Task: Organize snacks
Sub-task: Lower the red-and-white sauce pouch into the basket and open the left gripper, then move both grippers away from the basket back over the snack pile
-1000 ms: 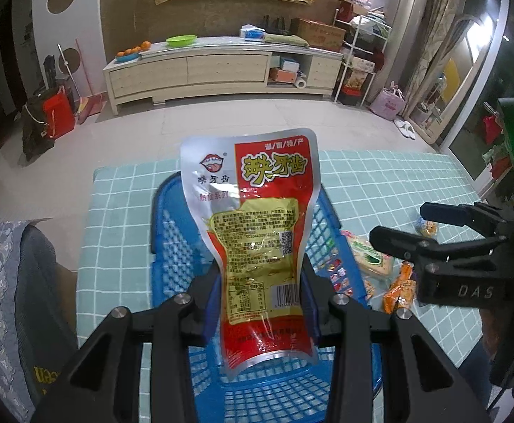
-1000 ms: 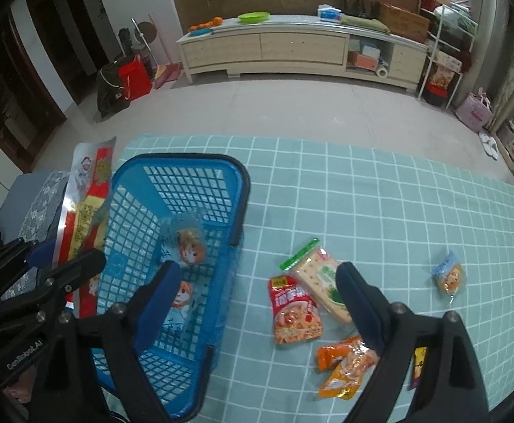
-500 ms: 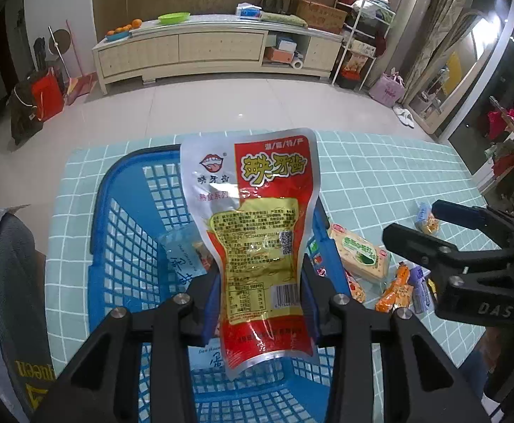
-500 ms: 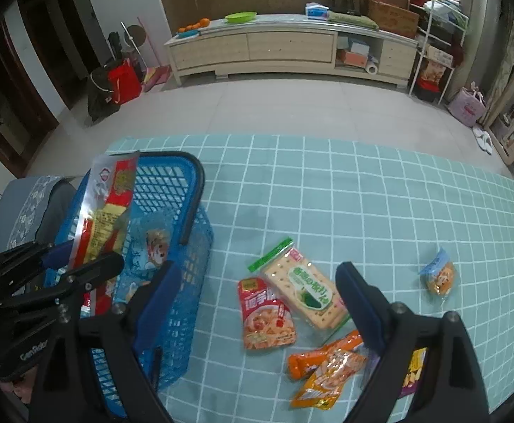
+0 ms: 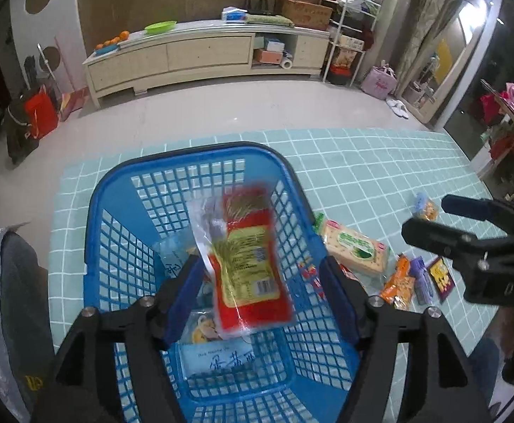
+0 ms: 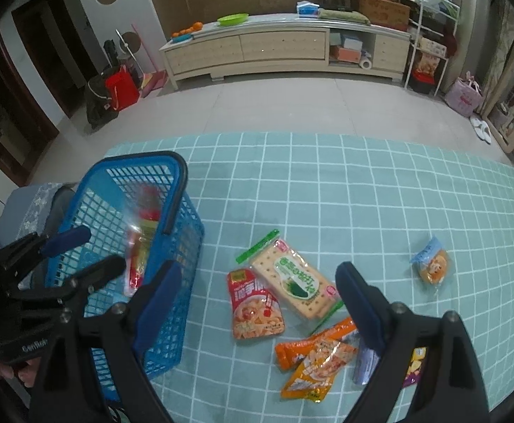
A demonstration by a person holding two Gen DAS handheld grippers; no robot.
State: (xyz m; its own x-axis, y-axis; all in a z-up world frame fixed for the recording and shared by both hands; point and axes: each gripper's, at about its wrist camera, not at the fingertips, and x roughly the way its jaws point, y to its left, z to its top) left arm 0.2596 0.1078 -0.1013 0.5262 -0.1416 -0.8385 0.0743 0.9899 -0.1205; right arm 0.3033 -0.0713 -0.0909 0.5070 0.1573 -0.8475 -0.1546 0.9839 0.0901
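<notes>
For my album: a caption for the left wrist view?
Left gripper opening, red packet dropping blurred into the blue basket.

Basket (image 5: pixel 123 211): blue plastic lattice with a dark rim. Cloth (image 6: pixel 362 183): pale teal with a white grid; falling pouch (image 5: pixel 249 264): red, yellow panel; cracker pack (image 6: pixel 295 278): beige with green label

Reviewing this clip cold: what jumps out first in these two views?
The blurred red and yellow snack pouch over the blue basket, between the left gripper pads, which are opening and not pressing it. Next, the loose snacks on the teal checked cloth: a cracker pack, a red pouch and orange packets under the open right gripper.
</notes>
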